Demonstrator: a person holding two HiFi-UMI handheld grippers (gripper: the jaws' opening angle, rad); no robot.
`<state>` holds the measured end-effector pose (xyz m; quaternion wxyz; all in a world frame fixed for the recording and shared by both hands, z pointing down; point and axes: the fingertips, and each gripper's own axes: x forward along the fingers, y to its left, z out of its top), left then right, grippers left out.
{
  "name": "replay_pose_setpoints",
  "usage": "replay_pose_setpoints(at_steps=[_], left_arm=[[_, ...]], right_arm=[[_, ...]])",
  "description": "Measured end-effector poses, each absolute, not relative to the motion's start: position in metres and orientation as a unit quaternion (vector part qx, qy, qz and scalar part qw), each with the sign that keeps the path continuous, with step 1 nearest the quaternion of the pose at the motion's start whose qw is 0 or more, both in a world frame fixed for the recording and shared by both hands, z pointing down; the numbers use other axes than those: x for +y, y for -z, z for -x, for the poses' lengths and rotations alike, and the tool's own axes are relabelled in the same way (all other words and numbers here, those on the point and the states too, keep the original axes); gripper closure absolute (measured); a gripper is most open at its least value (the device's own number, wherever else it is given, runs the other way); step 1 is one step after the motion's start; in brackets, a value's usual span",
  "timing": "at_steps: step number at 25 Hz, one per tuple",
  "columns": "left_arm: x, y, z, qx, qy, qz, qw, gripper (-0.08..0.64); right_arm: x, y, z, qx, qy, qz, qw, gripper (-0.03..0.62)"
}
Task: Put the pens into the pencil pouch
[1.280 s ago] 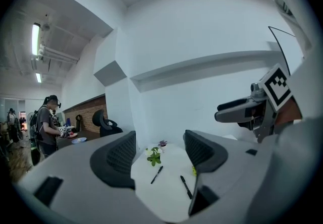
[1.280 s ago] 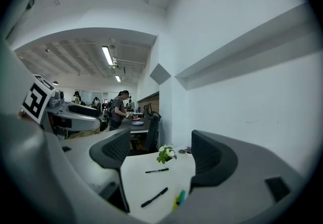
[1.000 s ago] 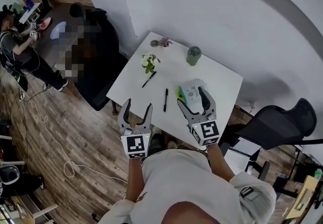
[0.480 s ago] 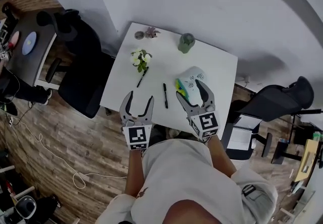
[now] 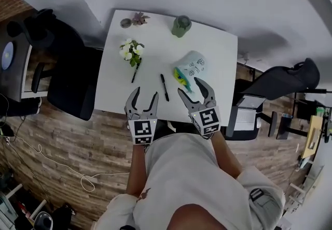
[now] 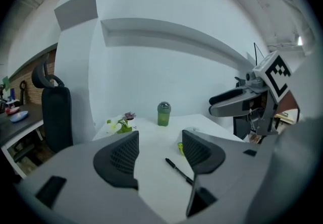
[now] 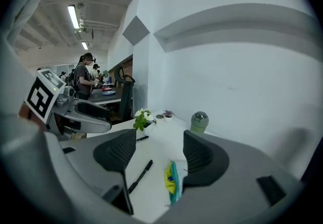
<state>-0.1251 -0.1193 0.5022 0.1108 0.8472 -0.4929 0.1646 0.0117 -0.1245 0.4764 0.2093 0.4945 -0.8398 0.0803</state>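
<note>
Two black pens lie on the white table (image 5: 218, 47). One pen (image 5: 164, 87) (image 6: 177, 170) (image 7: 141, 175) lies near the front edge, between my two grippers. The other pen (image 5: 136, 72) (image 7: 142, 138) rests beside the flowers. The white pencil pouch (image 5: 191, 66) (image 7: 172, 181), with a yellow-green open mouth, lies right of the first pen. My left gripper (image 5: 144, 94) (image 6: 160, 142) hovers at the front edge, left of that pen. Just in front of the pouch mouth is my right gripper (image 5: 191, 88) (image 7: 159, 140). Both sets of jaws have just been closing a little and stand open with nothing between them.
A green bottle (image 5: 181, 25) and a small pot (image 5: 126, 23) stand at the table's back edge, a flower plant (image 5: 129, 50) at the left. Black chairs stand left (image 5: 67, 84) and right (image 5: 282, 81) of the table. A person stands at a far desk (image 7: 83, 79).
Both grippers have come down and forward to the table's front edge, and their jaws stand narrower. The pens and pouch have not moved on the table.
</note>
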Motion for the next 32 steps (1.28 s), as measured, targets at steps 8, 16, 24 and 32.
replay_pose_setpoints(at_steps=[8, 16, 24, 32], left_arm=[[-0.113, -0.561, 0.094, -0.471, -0.203, -0.842, 0.164, 0.334], [-0.094, -0.611, 0.066, -0.478, -0.248, -0.815, 0.213, 0.368], [-0.081, -0.656, 0.051, -0.486, -0.298, -0.783, 0.248, 0.406], [-0.073, -0.694, 0.035, -0.482, -0.329, -0.763, 0.277, 0.433]], right_arm=[[-0.116, -0.534, -0.020, -0.839, -0.120, -0.464, 0.259, 0.334], [-0.114, -0.573, -0.025, -0.852, -0.147, -0.415, 0.283, 0.350], [-0.106, -0.604, -0.031, -0.856, -0.170, -0.382, 0.304, 0.356], [-0.111, -0.624, -0.043, -0.852, -0.166, -0.375, 0.327, 0.365]])
